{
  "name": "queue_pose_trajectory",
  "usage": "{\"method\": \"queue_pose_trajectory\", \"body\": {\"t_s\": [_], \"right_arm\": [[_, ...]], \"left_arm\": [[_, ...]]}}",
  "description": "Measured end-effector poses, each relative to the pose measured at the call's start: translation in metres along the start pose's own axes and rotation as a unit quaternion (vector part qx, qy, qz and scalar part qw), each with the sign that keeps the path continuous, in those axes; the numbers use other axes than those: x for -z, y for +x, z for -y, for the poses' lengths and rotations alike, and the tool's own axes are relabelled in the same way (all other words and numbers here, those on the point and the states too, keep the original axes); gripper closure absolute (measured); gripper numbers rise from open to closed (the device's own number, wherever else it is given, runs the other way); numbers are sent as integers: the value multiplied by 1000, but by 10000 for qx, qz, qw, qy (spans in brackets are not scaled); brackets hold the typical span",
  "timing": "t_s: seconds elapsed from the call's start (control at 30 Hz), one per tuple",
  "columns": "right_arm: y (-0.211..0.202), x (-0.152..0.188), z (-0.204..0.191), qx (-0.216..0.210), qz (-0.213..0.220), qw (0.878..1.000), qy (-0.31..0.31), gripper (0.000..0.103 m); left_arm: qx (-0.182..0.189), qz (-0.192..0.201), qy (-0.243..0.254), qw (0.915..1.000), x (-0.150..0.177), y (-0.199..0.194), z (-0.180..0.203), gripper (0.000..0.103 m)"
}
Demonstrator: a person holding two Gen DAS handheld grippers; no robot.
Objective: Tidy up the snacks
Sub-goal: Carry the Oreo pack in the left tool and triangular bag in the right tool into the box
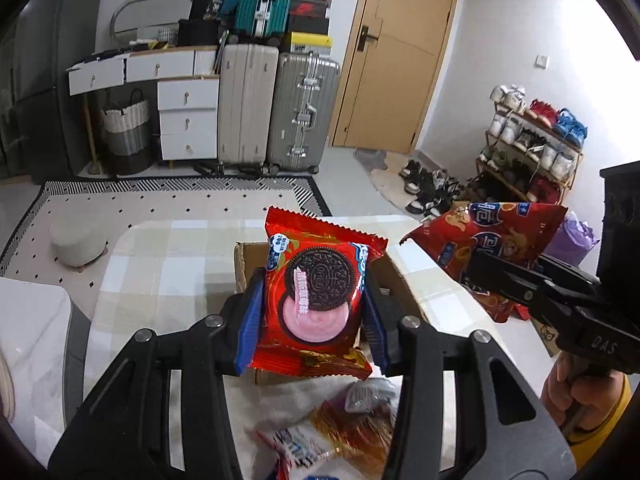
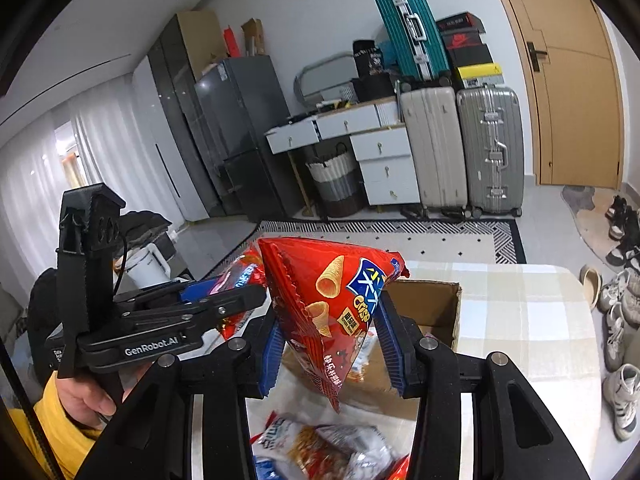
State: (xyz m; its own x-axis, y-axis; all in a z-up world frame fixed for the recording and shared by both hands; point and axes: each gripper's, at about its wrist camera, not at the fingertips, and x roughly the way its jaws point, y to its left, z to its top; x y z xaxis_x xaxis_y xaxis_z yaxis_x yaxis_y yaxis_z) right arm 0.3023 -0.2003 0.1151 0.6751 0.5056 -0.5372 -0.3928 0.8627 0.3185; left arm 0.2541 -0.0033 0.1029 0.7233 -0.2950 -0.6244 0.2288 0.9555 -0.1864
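while both packs hang above cardboard box [image 1: 248,256], left gripper [image 1: 312,312] clamped on oreo pack [image 1: 320,292], right gripper [image 2: 332,340] clamped on crisp bag [image 2: 332,304]; likely staged for drop into box; loose snacks [image 2: 320,448] near box front.

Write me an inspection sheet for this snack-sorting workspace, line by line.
Surface: table with a pale checked cloth.
Job's things: Oreo packet in the left tool; red corn-crisp bag in the right tool; open cardboard box behind both.
Clutter: loose snack packets at the near table edge.
Grippers: both shut on their packets, held above the table.
Cables: a thin black cable on the left tool's mount.
Surroundings: suitcases, drawer unit, wooden door, shoe rack, grey refrigerator.
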Motion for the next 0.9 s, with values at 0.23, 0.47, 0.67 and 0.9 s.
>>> {"method": "queue_pose_trajectory", "body": {"t_s": [0.23,0.47,0.67,0.9], "right_arm": [[49,-4,29,123,-439,9988,180,60],[93,6,53,210,-890,9954,301,60],[111,20,64,248,-1122,9928,345,60],[122,31,73,291,-1315,9900,416,60]], "left_arm": [[-53,-529,-22,9986,-30,98,-7,61],[-57,-994,-42,9950,-26,177,-18,61],[-68,-1222,-13,9925,-18,229,-17,61],[-91,-1362,10,9906,-3,270,-20,61]]}}
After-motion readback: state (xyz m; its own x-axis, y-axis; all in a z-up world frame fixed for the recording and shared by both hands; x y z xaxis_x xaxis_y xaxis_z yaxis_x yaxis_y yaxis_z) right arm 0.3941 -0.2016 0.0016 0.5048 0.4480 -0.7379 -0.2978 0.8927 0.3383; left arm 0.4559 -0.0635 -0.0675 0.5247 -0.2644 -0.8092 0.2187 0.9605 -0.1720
